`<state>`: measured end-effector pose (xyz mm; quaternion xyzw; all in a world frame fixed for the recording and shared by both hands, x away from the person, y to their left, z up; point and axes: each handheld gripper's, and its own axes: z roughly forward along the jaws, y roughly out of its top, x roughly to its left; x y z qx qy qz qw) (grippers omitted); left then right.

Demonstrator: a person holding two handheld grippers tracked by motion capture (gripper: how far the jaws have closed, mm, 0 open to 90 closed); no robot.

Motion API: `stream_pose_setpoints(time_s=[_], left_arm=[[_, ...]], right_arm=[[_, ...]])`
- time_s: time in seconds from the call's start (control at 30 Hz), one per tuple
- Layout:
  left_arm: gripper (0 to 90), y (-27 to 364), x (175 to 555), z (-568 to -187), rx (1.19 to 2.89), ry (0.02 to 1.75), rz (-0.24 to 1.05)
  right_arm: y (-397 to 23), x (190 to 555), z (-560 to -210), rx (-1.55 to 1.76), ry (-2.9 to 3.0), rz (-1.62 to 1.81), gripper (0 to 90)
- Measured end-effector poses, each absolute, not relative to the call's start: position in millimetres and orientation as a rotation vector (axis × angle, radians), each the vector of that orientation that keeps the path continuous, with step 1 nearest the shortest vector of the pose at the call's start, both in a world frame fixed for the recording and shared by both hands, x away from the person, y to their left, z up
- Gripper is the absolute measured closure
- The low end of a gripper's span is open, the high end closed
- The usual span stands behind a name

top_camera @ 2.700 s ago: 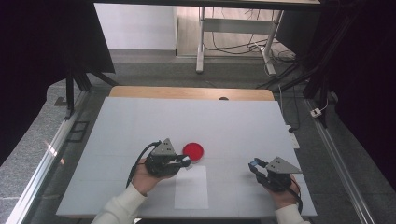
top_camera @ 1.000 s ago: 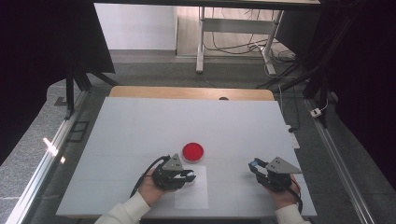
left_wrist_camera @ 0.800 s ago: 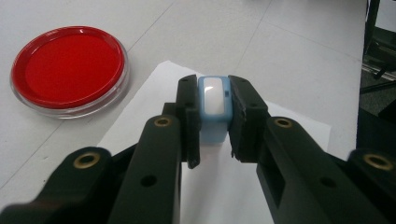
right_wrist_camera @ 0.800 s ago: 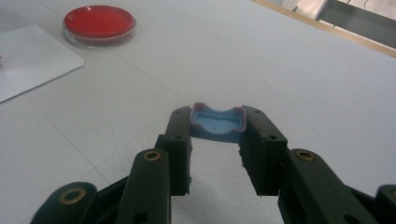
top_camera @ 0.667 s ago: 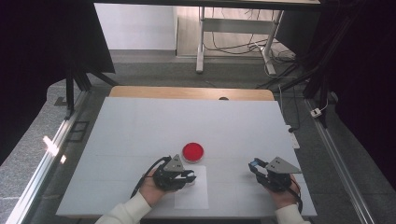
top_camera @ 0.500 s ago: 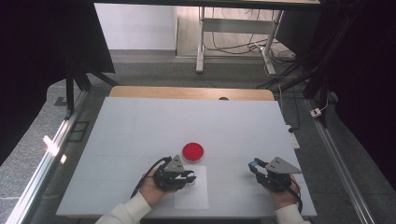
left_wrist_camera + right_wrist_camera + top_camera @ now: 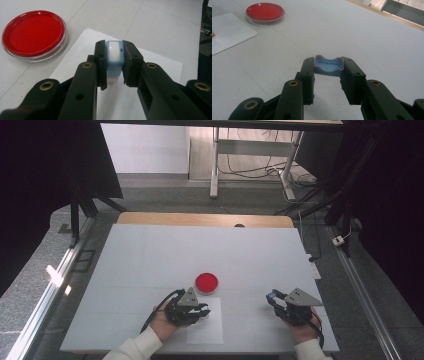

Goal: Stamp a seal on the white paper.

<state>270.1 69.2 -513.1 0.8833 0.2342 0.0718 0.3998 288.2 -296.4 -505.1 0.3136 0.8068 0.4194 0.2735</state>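
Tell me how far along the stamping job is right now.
Done: the cap is off and clamped in the right claw; the red ink pad lies open. In hand: the left claw grips the blue stamp over the white paper. No print shows on the paper, so pressing and recapping probably remain.

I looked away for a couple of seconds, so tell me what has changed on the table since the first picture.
The left claw, shut on a small blue stamp, drew back from beside the red ink pad toward the person and now sits over the white paper. The right claw, holding the blue cap, the ink pad and the paper stayed put.
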Motion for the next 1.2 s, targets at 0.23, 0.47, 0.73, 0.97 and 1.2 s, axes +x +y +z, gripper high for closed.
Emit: stream_pose_setpoints(time_s=[0.23,0.47,0.73,0.97,1.2], left_arm=[[75.3,66.1,267.3,-511.2,2.274,0.57,0.223],[75.4,63.2,266.8,-512.0,2.303,0.569,0.236],[75.5,62.3,267.3,-512.3,2.314,0.57,0.234],[75.6,60.6,267.4,-511.1,2.334,0.563,0.24],[75.7,60.6,268.2,-511.1,2.337,0.566,0.232]], right_arm=[[-296.1,288.1,-505.1,0.841,2.171,1.13,64.2],[-295.6,288.0,-505.2,0.84,2.173,1.129,64.1],[-295.3,288.2,-505.3,0.834,2.173,1.13,64.1],[-294.9,288.1,-505.3,0.834,2.173,1.126,64.1],[-294.8,287.4,-504.7,0.835,2.171,1.128,64.1]])
